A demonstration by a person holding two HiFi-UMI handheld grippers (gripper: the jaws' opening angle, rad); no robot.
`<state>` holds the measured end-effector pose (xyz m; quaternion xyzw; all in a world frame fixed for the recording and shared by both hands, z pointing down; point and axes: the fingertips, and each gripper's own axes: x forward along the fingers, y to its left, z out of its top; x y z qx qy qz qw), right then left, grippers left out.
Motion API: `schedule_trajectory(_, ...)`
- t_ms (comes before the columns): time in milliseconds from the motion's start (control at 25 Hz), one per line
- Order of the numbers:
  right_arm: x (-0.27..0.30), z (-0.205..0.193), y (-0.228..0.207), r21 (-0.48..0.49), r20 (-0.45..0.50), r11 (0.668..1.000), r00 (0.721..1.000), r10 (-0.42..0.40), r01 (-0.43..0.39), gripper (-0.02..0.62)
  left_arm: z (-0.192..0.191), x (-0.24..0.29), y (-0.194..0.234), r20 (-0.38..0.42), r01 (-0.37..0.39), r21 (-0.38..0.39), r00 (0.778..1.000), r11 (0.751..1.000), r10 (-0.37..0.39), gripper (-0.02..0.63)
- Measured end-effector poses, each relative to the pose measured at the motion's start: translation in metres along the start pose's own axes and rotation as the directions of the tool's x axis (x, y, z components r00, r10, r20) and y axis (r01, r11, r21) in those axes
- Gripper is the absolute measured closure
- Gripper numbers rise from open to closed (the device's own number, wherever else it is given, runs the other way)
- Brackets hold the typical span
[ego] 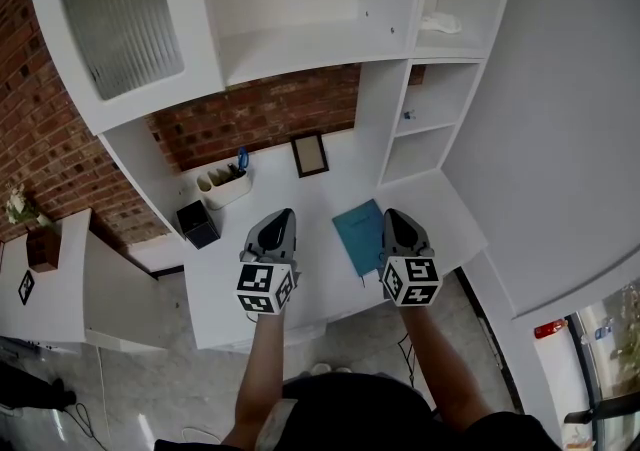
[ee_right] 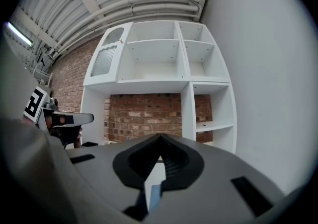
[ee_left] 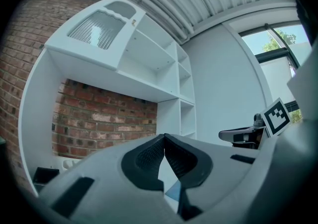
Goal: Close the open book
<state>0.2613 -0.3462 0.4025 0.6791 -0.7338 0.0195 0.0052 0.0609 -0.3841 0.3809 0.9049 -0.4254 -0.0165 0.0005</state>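
- The teal book (ego: 358, 237) lies flat on the white tabletop (ego: 320, 274), its long axis running away from us.
- It sits between our claws, just left of the right claw (ego: 393, 217), which we judge the nearer.
- The left claw (ego: 282, 217) is farther off. Both claws are pinched together and empty.

I've got a white desk (ego: 318, 244) tucked under a white shelf unit (ego: 300, 39), with a brick wall (ego: 260, 114) behind it. Near the desk's back left corner sits a white pen holder (ego: 225, 187) with blue-handled scissors (ego: 243, 158) poking out. A black box (ego: 198, 223) stands just beside it at the left edge. A dark picture frame (ego: 310, 154) sits at the back edge, about midway. The unit's upper left door has a ribbed glass pane (ego: 122, 19). Left of the desk, a side table (ego: 60, 299) carries a brown pot (ego: 43, 247)
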Motion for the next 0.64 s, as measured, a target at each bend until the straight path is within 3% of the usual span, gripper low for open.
schedule_trajectory(640,0.0,-0.012,-0.001,0.007,-0.021,1.0,1.0,0.006,-0.006,0.598,-0.007,-0.002,0.002,-0.011,-0.007,0.0,1.0,1.0,0.007,0.597)
